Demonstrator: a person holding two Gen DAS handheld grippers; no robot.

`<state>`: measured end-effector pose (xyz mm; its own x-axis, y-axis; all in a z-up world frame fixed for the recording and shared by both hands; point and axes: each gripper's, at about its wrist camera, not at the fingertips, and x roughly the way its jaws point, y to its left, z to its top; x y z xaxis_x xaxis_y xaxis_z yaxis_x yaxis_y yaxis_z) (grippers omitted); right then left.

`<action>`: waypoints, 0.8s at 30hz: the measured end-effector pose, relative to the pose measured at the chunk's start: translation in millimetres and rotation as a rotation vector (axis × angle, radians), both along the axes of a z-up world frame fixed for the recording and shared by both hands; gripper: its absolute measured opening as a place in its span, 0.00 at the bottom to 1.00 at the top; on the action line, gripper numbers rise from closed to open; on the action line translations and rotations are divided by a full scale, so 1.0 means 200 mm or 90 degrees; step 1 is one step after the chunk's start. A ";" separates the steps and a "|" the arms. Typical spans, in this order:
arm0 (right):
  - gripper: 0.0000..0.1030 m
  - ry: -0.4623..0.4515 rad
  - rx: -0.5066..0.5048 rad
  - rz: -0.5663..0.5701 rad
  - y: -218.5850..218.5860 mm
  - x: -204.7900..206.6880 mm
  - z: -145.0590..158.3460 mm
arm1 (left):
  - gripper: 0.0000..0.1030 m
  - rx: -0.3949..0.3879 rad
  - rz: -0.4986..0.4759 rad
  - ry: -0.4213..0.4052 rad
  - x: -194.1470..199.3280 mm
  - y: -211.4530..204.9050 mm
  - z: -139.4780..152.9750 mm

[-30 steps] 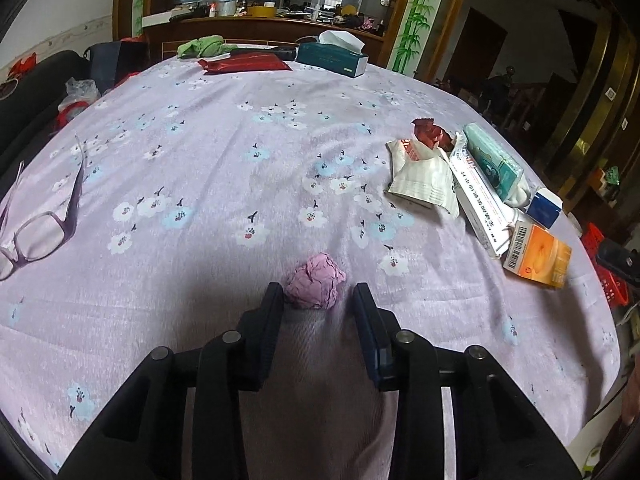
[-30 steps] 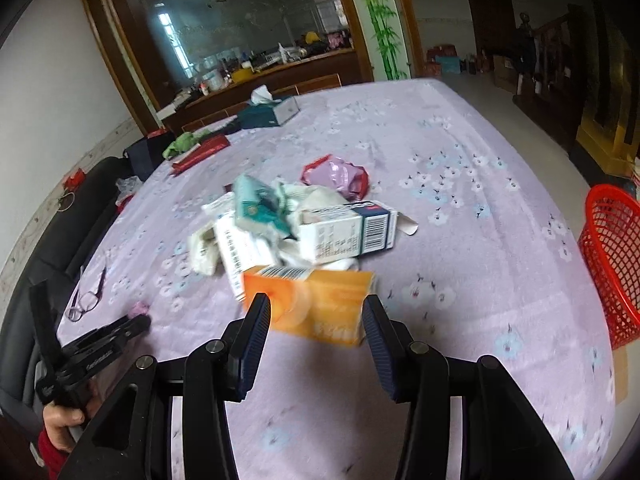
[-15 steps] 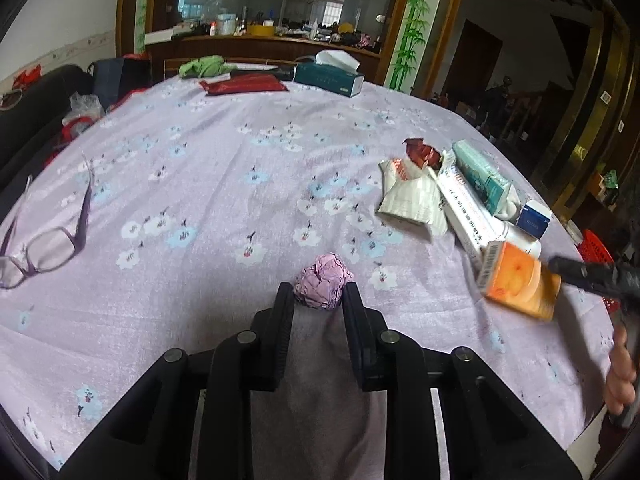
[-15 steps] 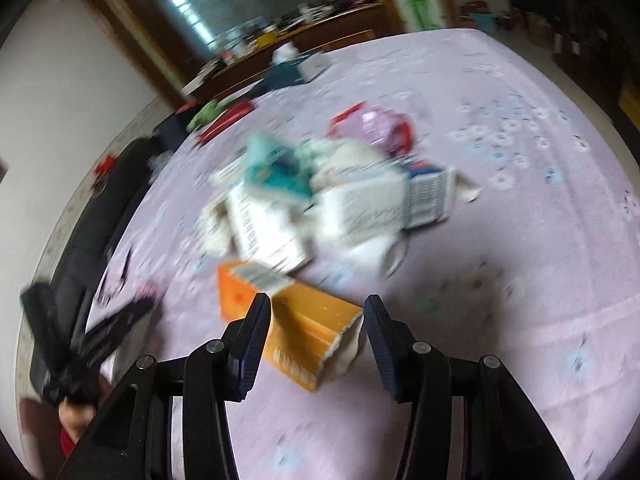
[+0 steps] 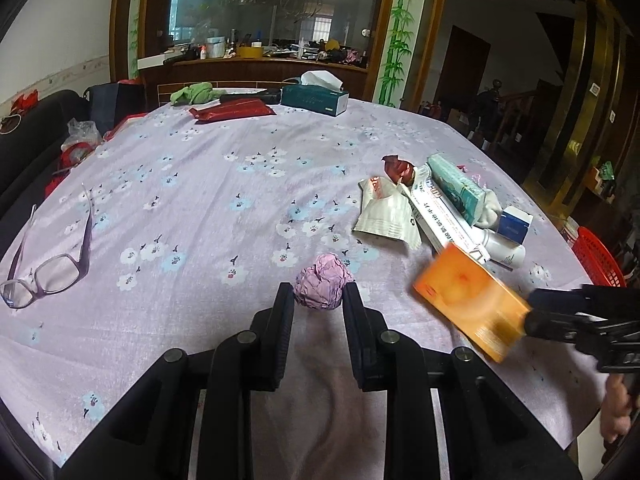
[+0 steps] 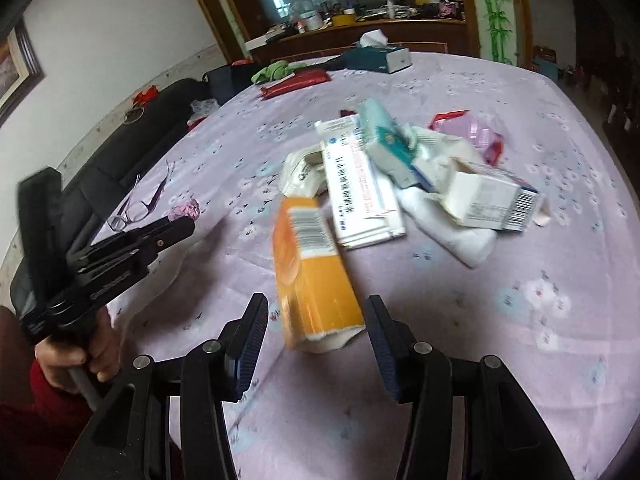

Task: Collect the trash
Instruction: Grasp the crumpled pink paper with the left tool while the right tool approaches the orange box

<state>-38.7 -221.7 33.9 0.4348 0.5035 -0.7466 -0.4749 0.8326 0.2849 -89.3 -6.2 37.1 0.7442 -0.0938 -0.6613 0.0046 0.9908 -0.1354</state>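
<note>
Since 1 s ago: left gripper (image 5: 318, 306) narrowed onto pink paper ball (image 5: 323, 286) near table's (image 5: 208, 184) near edge, fingers touching its sides; firm clamp can't tell. Right gripper (image 6: 316, 316), fingers apart w/ visible gaps, now has orange box (image 6: 310, 268) raised and tilted off pile, blurred. Both pieces probably headed to red basket (image 5: 598, 258) past right edge.

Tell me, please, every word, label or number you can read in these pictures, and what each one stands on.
No text can be read for certain.
Red and blue Chinese print on the long white box: too blurred to read.
Barcode on the orange box: digits blurred.
Barcode on the small white box: digits too small.
Faint script on the tissue box: unreadable.
</note>
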 end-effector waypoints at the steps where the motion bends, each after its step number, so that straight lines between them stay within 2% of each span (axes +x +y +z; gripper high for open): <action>1: 0.53 0.005 -0.006 0.004 0.02 0.00 -0.01 | 0.23 0.001 0.001 -0.002 -0.01 0.00 0.00; 6: 0.53 0.015 -0.004 0.045 0.10 -0.04 -0.03 | 0.23 0.015 0.007 -0.009 -0.02 0.00 0.02; 9: 0.53 0.005 -0.030 0.014 0.10 -0.04 -0.01 | 0.23 0.028 0.020 -0.018 -0.03 0.00 0.02; 13: 0.67 0.004 -0.031 -0.010 0.10 -0.01 0.01 | 0.23 0.044 0.038 -0.032 -0.04 0.01 0.04; 16: 0.69 0.007 -0.036 -0.019 0.15 0.00 0.03 | 0.23 0.065 0.059 -0.042 -0.05 0.02 0.05; 24: 0.69 0.002 -0.110 -0.037 0.32 0.05 -0.02 | 0.23 0.093 0.093 -0.058 -0.08 0.09 0.07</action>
